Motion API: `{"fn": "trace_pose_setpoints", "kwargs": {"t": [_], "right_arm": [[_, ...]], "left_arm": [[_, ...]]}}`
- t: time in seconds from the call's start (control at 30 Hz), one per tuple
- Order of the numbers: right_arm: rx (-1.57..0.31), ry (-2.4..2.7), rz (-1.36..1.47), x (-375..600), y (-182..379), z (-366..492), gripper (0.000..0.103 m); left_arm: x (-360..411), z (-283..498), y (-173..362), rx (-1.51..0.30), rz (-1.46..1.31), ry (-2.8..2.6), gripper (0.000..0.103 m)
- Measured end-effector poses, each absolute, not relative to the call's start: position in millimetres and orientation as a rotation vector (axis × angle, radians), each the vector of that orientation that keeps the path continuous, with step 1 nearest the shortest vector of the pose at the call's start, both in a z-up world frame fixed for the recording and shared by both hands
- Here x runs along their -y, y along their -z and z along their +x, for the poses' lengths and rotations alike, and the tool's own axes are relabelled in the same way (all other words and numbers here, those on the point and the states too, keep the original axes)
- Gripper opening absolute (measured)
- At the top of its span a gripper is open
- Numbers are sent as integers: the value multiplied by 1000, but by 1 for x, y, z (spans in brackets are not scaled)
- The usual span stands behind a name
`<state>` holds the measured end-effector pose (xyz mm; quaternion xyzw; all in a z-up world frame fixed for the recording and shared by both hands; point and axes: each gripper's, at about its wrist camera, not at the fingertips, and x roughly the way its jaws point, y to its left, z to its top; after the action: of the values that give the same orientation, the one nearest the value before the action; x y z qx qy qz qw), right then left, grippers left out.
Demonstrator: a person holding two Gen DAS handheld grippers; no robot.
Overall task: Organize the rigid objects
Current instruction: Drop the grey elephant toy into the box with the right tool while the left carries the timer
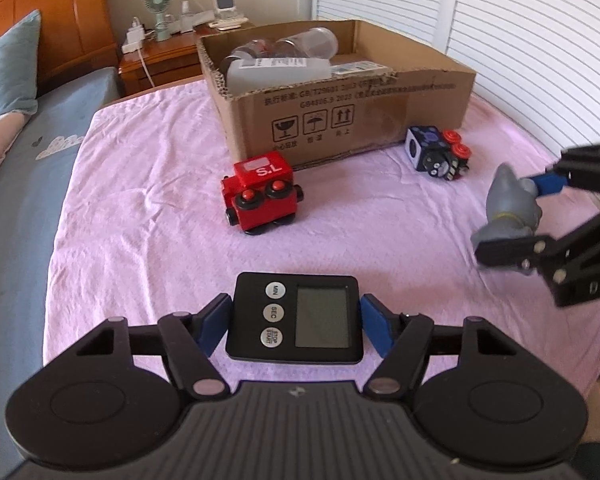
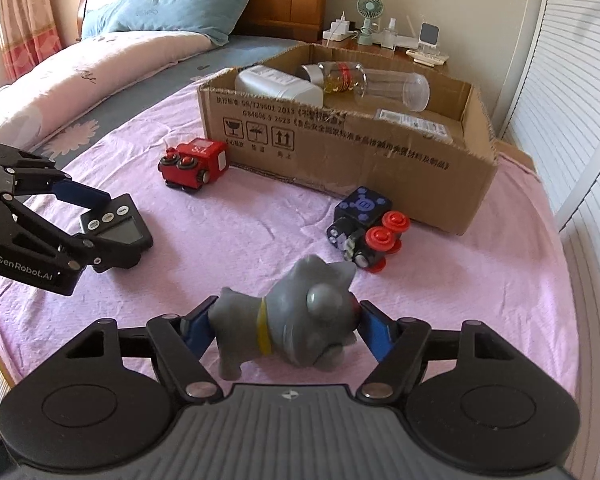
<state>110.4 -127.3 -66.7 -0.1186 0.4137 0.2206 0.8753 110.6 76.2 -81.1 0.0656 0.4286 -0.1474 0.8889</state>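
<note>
My left gripper (image 1: 296, 326) is shut on a black digital timer (image 1: 300, 316), its blue pads against the timer's two sides, low over the pink blanket. The timer also shows in the right wrist view (image 2: 118, 226), held in the left gripper (image 2: 96, 232). My right gripper (image 2: 286, 330) is shut on a grey toy dog with a yellow collar (image 2: 292, 324); in the left wrist view the dog (image 1: 508, 208) sits in the right gripper (image 1: 516, 216) at the right edge. A red toy train car (image 1: 260, 196) and a dark blue toy train car (image 1: 440, 152) lie on the blanket.
An open cardboard box (image 1: 340, 120) stands behind the toys and holds a white bottle (image 2: 278, 86) and clear jars (image 2: 376, 82). A pink blanket (image 1: 148, 208) covers the bed. A wooden nightstand (image 1: 160, 56) with a small fan stands behind. White slatted doors (image 1: 520, 20) are at the right.
</note>
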Motion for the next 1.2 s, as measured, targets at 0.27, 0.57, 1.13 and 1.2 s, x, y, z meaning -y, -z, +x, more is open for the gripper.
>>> {"fn": "trace_pose_setpoints", "kwargs": {"t": [0.27,0.57,1.13,1.2], "right_arm": [[-838,-467,-252,134,51,108,77],[-732,-440,-191,148,6,141,77],[-692,-330,-156,156,3,221,103],[-699,-330,-148,157,3,213,103]], "left_arm": [[-78,110,67,-881,157,335,69],[-78,113,53,-863,164,355,69],[-63,129,35,-835,210,375,69],[-61,130,33,-830,216,377,69]]}}
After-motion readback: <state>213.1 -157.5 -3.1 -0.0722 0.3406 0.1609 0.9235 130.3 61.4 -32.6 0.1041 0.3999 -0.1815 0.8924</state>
